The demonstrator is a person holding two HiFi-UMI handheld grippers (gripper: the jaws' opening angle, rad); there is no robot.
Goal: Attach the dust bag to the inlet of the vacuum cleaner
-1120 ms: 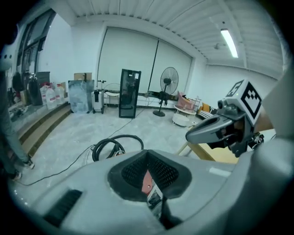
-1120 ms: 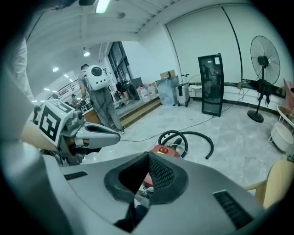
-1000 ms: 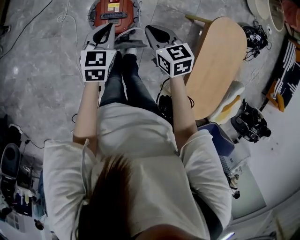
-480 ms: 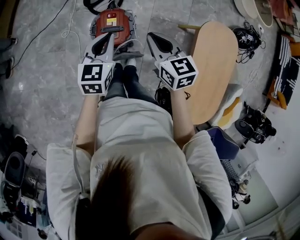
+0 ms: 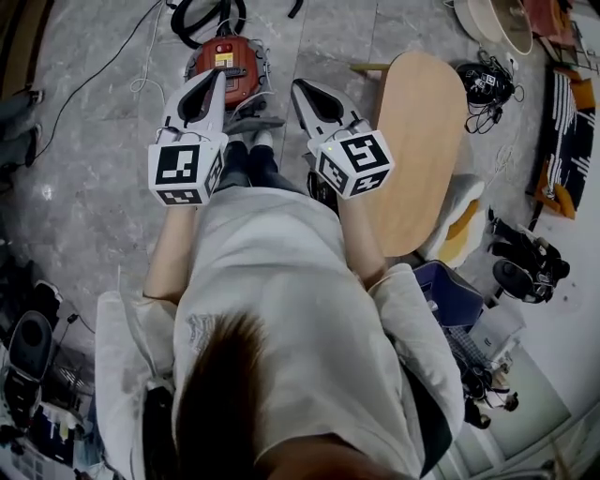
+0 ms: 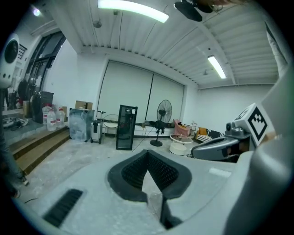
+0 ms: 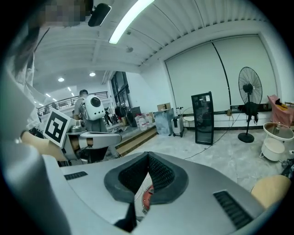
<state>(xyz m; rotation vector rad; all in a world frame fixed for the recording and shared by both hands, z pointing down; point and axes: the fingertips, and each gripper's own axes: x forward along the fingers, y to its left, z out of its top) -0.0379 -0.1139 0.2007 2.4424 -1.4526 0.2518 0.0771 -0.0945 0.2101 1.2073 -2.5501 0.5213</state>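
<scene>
A red vacuum cleaner (image 5: 225,66) lies on the grey floor in front of the person's feet, at the top of the head view. My left gripper (image 5: 217,77) is held out in the air above it, shut with nothing in it. My right gripper (image 5: 298,87) hangs beside it, also shut and empty, to the right of the vacuum. In the right gripper view a bit of the red vacuum (image 7: 146,197) shows below the closed jaws of the right gripper (image 7: 148,157). The left gripper (image 6: 148,152) looks out level across the room. I cannot make out a dust bag.
An oval wooden table (image 5: 422,141) stands close on the right. A black hose (image 5: 202,14) and a thin cable (image 5: 141,70) lie by the vacuum. A blue bin (image 5: 450,291) and clutter sit at the lower right. A standing fan (image 7: 250,89) and a black cabinet (image 6: 126,127) are far off.
Both grippers have risen away from the floor and the vacuum, staying shut. Their marker cubes look larger and the vacuum shows more fully beyond the fingertips.
</scene>
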